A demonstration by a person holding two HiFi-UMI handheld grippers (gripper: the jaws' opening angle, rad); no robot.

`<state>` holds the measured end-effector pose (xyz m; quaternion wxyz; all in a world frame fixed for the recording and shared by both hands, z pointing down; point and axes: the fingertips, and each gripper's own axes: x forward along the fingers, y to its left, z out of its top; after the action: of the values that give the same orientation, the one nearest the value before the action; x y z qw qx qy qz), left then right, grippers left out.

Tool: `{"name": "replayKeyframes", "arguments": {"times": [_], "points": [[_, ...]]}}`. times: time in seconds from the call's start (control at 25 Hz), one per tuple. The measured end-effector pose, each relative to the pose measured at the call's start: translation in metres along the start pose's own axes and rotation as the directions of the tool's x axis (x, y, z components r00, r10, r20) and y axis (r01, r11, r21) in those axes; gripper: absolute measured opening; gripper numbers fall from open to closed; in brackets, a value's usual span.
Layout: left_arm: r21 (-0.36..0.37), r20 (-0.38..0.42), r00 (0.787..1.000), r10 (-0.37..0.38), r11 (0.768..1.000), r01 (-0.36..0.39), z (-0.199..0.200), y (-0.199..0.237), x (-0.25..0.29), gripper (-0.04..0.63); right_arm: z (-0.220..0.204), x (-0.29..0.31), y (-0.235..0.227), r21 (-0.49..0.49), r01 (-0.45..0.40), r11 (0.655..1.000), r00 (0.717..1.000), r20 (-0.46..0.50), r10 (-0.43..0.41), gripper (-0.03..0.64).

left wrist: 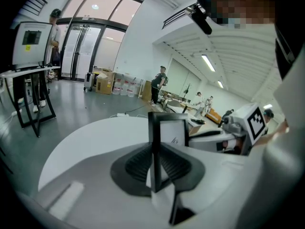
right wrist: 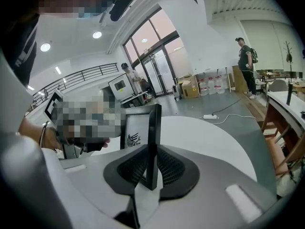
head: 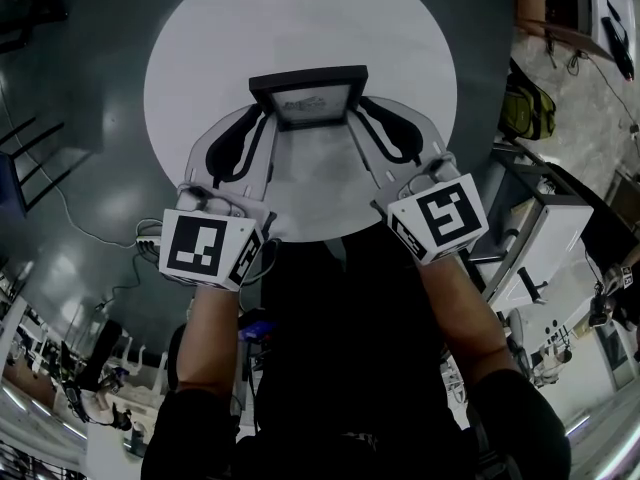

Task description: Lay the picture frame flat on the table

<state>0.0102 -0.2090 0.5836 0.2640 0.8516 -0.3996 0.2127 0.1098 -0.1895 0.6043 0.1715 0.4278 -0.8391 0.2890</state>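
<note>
Picture frame (head: 308,98) stands upright near the middle of the round white table (head: 200,48). Its black border holds a pale print with a small dark drawing, and the face is turned toward me. Whether its lower edge touches the tabletop I cannot tell. My left claw (head: 262,118) is clamped on its left side edge, with ribbed black pads (left wrist: 136,163) pressed to either face of the border (seen edge-on along the jaws). My right claw (head: 358,113) grips the opposite side edge the same way. Both marker cubes sit close to my body, at the table's near rim. Beyond, a white power strip (right wrist: 210,116) lies on the grey floor, and a person (left wrist: 160,82) stands near cardboard boxes (left wrist: 104,85).
</note>
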Motion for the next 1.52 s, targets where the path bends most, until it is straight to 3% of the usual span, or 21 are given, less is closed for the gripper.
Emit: {"name": "replayKeyframes", "arguments": {"times": [1.52], "points": [[-0.025, -0.045, 0.999, 0.009, 1.000, -0.010, -0.043, 0.026, 0.014, 0.054, -0.032, 0.028, 0.007, -0.011, 0.022, 1.000, 0.999, -0.030, -0.022, 0.060]]}}
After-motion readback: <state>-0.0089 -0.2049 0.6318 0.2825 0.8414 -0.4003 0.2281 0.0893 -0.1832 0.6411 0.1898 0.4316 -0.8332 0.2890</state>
